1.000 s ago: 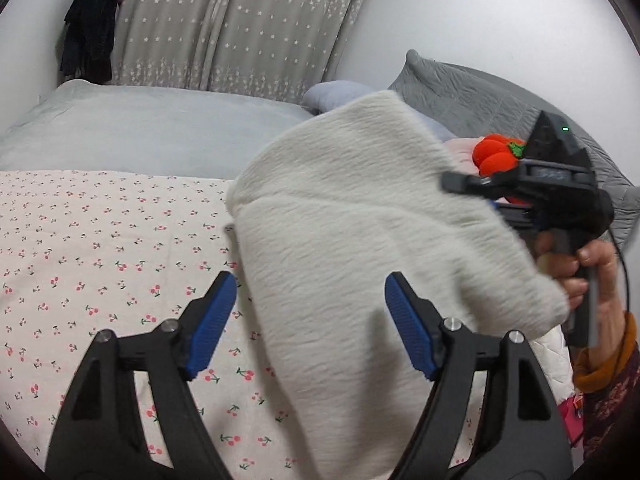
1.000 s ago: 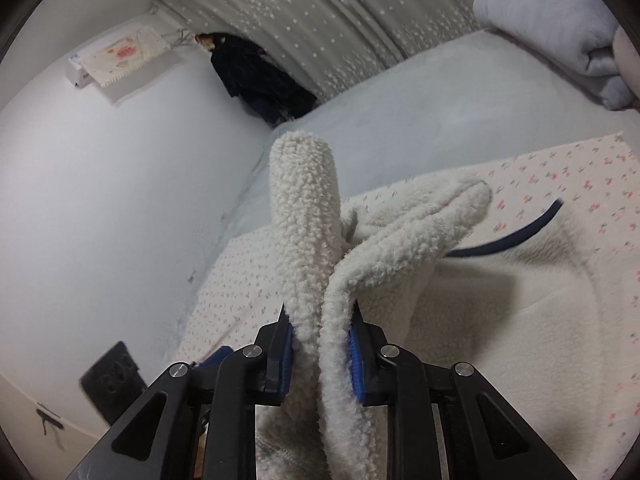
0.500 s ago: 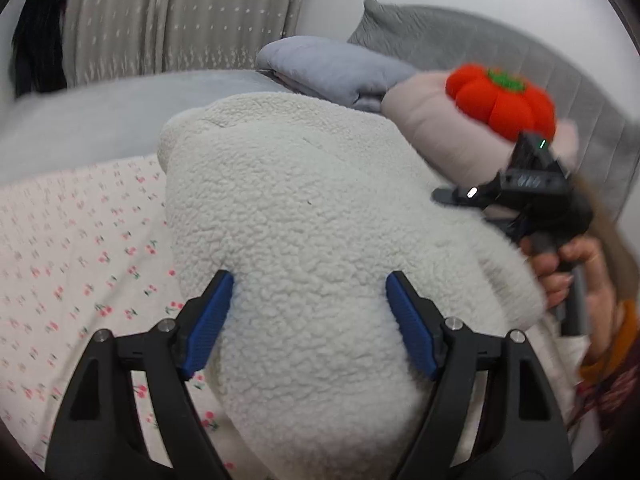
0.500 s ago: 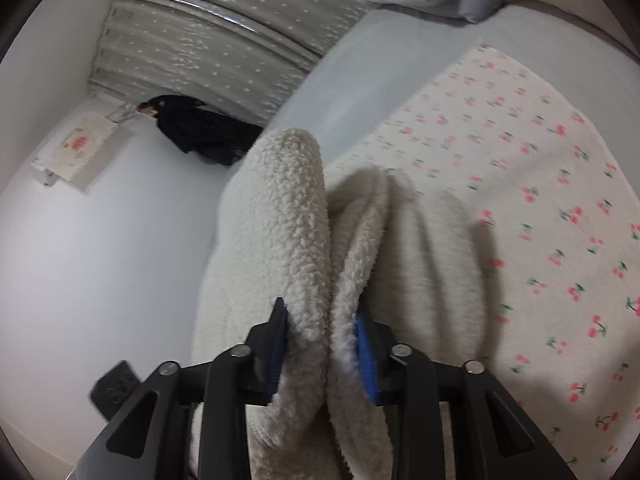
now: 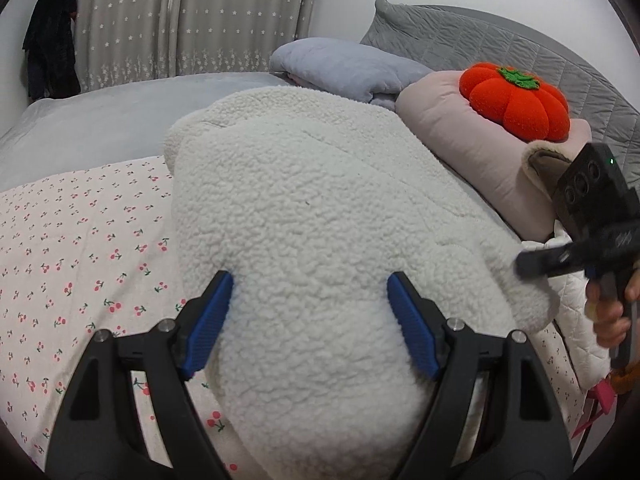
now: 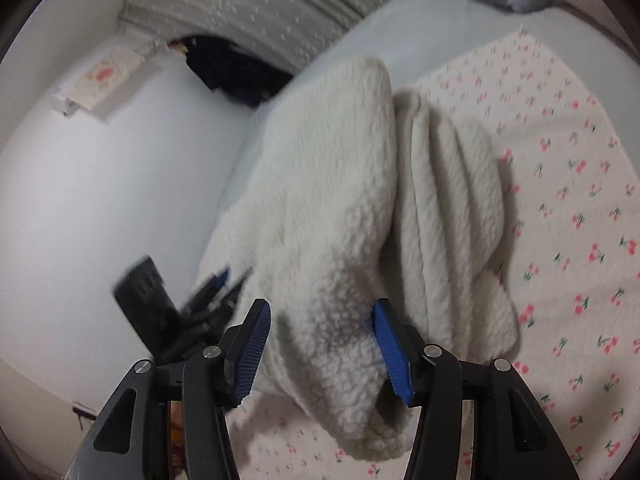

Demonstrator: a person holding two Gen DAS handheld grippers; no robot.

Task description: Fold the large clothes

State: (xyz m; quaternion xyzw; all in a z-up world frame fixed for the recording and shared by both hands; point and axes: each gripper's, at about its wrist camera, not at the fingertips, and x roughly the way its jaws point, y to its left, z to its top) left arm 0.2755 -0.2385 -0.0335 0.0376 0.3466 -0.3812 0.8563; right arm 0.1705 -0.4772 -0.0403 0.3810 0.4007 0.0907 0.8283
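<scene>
On the bed, over a cherry-print sheet (image 5: 80, 248), a cream fleece garment (image 5: 320, 240) is lying folded into a thick, rounded bundle. From the left wrist view, the left gripper (image 5: 308, 320) is sitting low at the near end of that bundle, its blue-padded jaws standing wide apart with the fleece bulging up between them; both pads are touching or nearly touching the fabric, and it is hard to tell which. From the right wrist view, the right gripper (image 6: 320, 344) is also showing its jaws spread apart, a thick fold of the fleece garment (image 6: 340, 208) resting between them without being pinched. Beside that fold, further layers are lying in soft ridges on the cherry-print sheet (image 6: 568, 184).

Toward the head of the bed, a pale pink pillow (image 5: 472, 148) is carrying an orange pumpkin-shaped cushion (image 5: 516, 100), and a lavender blanket (image 5: 344, 68) is lying folded just beside the pillow. A grey quilted headboard cover (image 5: 480, 44) is rising behind them. At the right edge of the left wrist view, the right hand (image 5: 612, 312) is gripping the handle of its black device, close to the far side of the bundle. Star-patterned grey curtains (image 5: 192, 16) are hanging along the back wall, with dark clothing (image 5: 50, 40) hanging at their left end. A grey bedspread (image 5: 100, 116) is covering the far half of the bed beyond the sheet.
</scene>
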